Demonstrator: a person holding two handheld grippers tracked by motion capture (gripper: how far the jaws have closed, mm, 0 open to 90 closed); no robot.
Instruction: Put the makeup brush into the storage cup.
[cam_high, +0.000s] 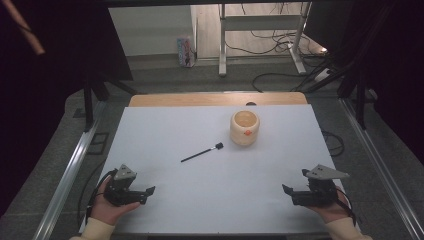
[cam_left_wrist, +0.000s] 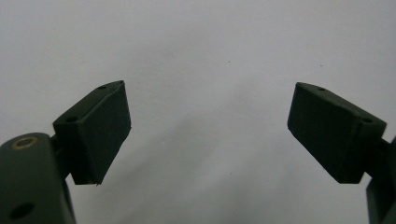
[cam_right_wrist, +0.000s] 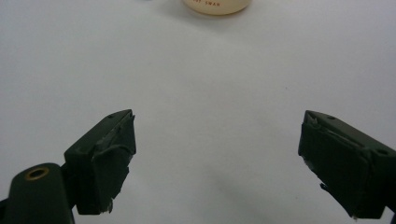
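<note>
A cream-coloured round cup with an orange mark on its side stands upright right of the table's centre. A thin black brush lies flat to its left, head toward the cup. My left gripper rests near the front left corner, held in a hand, open and empty; in the left gripper view its jaws stand wide apart over bare white surface. My right gripper rests near the front right corner, open and empty. In the right gripper view the cup's base peeks at the top edge.
The white table top has a wooden strip along its far edge. Metal rails run along both sides. Beyond lie cables on the floor, a desk frame and dark curtains.
</note>
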